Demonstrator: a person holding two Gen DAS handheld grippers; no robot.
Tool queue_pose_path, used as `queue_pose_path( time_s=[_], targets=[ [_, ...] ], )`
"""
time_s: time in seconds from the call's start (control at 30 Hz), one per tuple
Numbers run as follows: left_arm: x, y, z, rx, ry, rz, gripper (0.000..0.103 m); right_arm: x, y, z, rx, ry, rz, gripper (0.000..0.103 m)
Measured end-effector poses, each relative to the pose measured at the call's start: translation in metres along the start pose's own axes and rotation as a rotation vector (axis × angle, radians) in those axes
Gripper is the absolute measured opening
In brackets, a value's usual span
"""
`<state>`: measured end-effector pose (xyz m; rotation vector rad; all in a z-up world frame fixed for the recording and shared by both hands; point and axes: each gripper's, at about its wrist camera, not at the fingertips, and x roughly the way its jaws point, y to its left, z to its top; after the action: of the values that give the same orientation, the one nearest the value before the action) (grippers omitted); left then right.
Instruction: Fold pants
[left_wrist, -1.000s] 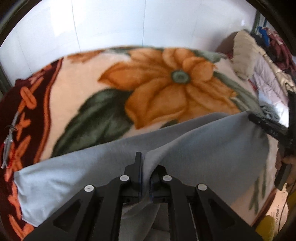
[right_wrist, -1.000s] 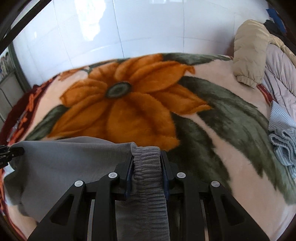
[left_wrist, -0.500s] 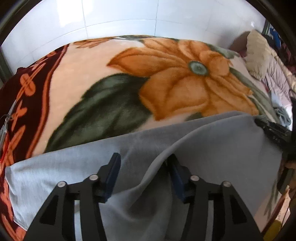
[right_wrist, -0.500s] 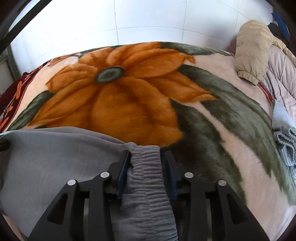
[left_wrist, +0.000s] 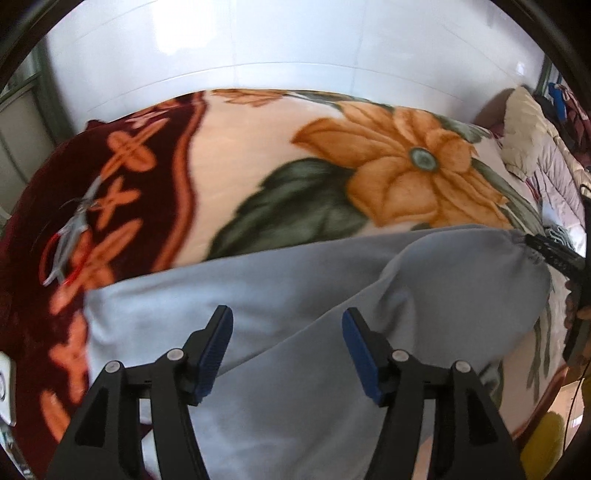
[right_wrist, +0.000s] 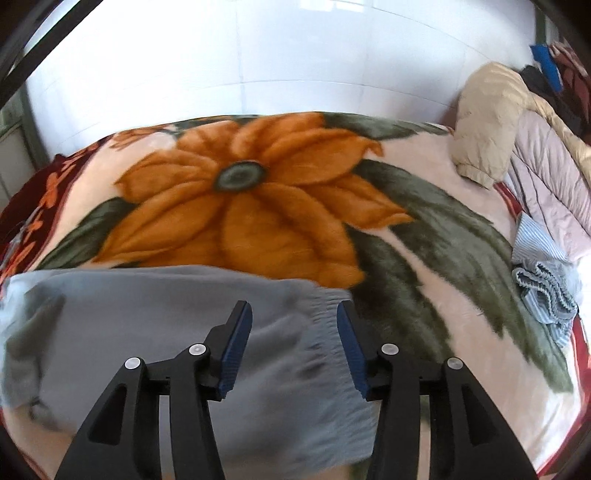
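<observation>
The grey pants (left_wrist: 295, 302) lie spread across the near part of a flower-patterned blanket (left_wrist: 399, 177). My left gripper (left_wrist: 287, 328) is open and empty just above the grey cloth. In the right wrist view the pants (right_wrist: 140, 317) lie flat, with the gathered elastic waistband (right_wrist: 325, 332) at their right end. My right gripper (right_wrist: 294, 325) is open above the waistband, holding nothing. The right gripper also shows at the right edge of the left wrist view (left_wrist: 554, 254), at the waistband end.
A white tiled wall (right_wrist: 295, 66) stands behind the bed. A beige and pink padded jacket (right_wrist: 509, 140) and a striped blue cloth (right_wrist: 543, 280) lie at the right. Pliers with red handles (left_wrist: 70, 236) lie on the dark red blanket border at the left.
Both grippers have opened and let go of the pants. The cloth has dropped flat onto the blanket, and both grippers have pulled back a little.
</observation>
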<state>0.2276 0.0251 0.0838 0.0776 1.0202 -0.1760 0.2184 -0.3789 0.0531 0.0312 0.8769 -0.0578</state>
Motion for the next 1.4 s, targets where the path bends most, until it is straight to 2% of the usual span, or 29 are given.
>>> queue_pose_path(
  time_s=[0.37, 0.53, 0.7, 0.87, 0.93, 1.07, 1.23, 1.4],
  targets=[
    [-0.035, 0.069, -0.059, -0.106, 0.024, 0.048, 0.065, -0.051, 0.079, -0.033, -0.053, 0.027, 0.138, 0.049],
    [-0.042, 0.086, -0.085, -0.177, 0.015, 0.090, 0.065, -0.061, 0.111, -0.054, -0.037, 0.064, 0.205, 0.049],
    [-0.037, 0.097, -0.104, -0.250, 0.033, 0.059, 0.065, -0.063, 0.139, -0.070, -0.001, 0.091, 0.265, 0.049],
    [-0.029, 0.101, -0.118, -0.290, 0.043, 0.085, 0.065, -0.060, 0.162, -0.081, -0.010, 0.119, 0.281, 0.049],
    [-0.024, 0.103, -0.124, -0.317, 0.049, 0.071, 0.065, -0.059, 0.168, -0.085, -0.023, 0.129, 0.276, 0.049],
    [-0.014, 0.109, -0.135, -0.413, 0.050, -0.023, 0.065, -0.057, 0.175, -0.089, -0.034, 0.141, 0.261, 0.049],
    [-0.013, 0.110, -0.134, -0.464, 0.022, -0.063, 0.069, -0.055, 0.181, -0.094, -0.024, 0.150, 0.258, 0.049],
    [-0.010, 0.098, -0.129, -0.417, 0.016, -0.079, 0.069, -0.058, 0.187, -0.094, -0.043, 0.138, 0.265, 0.049]
  ],
)
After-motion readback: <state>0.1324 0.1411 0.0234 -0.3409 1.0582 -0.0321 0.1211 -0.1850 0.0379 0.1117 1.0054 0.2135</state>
